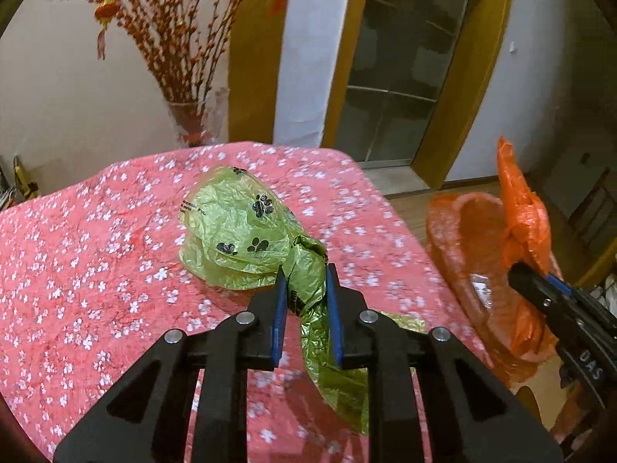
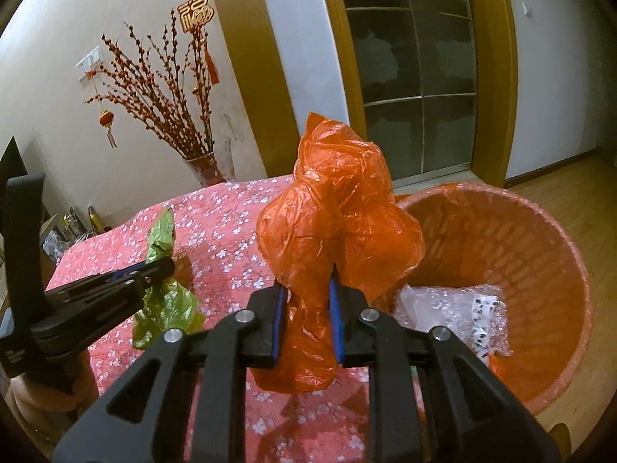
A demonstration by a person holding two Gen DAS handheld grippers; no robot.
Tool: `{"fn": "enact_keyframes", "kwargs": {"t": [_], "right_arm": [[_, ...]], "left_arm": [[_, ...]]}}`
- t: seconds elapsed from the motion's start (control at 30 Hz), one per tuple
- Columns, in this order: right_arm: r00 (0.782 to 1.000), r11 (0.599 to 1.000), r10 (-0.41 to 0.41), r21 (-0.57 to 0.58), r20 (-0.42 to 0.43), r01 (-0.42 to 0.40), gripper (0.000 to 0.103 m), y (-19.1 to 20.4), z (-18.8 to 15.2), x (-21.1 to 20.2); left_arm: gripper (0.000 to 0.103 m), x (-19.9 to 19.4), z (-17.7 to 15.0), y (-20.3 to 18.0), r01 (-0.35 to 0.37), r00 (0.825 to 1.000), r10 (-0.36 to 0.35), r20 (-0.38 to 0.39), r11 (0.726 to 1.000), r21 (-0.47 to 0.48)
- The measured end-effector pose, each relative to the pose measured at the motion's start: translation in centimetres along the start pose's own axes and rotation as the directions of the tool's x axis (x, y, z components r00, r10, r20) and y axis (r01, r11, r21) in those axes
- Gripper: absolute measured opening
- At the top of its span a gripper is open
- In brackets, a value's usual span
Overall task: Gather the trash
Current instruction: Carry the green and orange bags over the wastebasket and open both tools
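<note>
The left gripper (image 1: 306, 285) pinches the crumpled green paw-print plastic bag (image 1: 239, 231) over the pink floral tablecloth (image 1: 77, 270); the right gripper (image 2: 308, 293) clamps a crumpled orange plastic bag (image 2: 339, 208) beside the orange-lined wastebasket (image 2: 540, 239) (presumably for dropping in).

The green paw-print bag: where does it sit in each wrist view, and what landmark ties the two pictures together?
Left wrist: green paw-print bag at centre, its twisted neck pinched by the left gripper.
Right wrist: lower left, partly behind that gripper, on the pink floral tablecloth.
Shared landmark: the vase of red branches against the wall.
</note>
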State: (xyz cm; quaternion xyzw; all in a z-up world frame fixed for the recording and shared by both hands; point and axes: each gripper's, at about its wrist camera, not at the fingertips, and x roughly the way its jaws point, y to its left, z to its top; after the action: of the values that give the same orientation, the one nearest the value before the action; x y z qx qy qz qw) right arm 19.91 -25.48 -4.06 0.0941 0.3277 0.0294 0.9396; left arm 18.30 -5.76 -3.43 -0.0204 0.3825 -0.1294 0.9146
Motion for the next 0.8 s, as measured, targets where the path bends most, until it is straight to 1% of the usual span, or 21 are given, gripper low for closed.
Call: {"fn": "enact_keyframes", "kwargs": {"t": [0.4, 0.8], "right_arm": [[0.997, 0.998, -0.051, 0.051, 0.06, 0.048, 0.02, -2.7, -0.6, -3.9], [0.99, 0.991, -0.105, 0.095, 0.097, 0.096, 0.02, -5.3, -0.9, -6.2]], "left_arm": [[0.019, -2.7, -0.1, -4.0, 0.072, 0.996, -0.077, 0.049, 0.994, 0.087], [0.019, -3.8, -0.7, -6.9, 0.148, 0.986, -0.159, 0.059, 0.976, 0.158]]}}
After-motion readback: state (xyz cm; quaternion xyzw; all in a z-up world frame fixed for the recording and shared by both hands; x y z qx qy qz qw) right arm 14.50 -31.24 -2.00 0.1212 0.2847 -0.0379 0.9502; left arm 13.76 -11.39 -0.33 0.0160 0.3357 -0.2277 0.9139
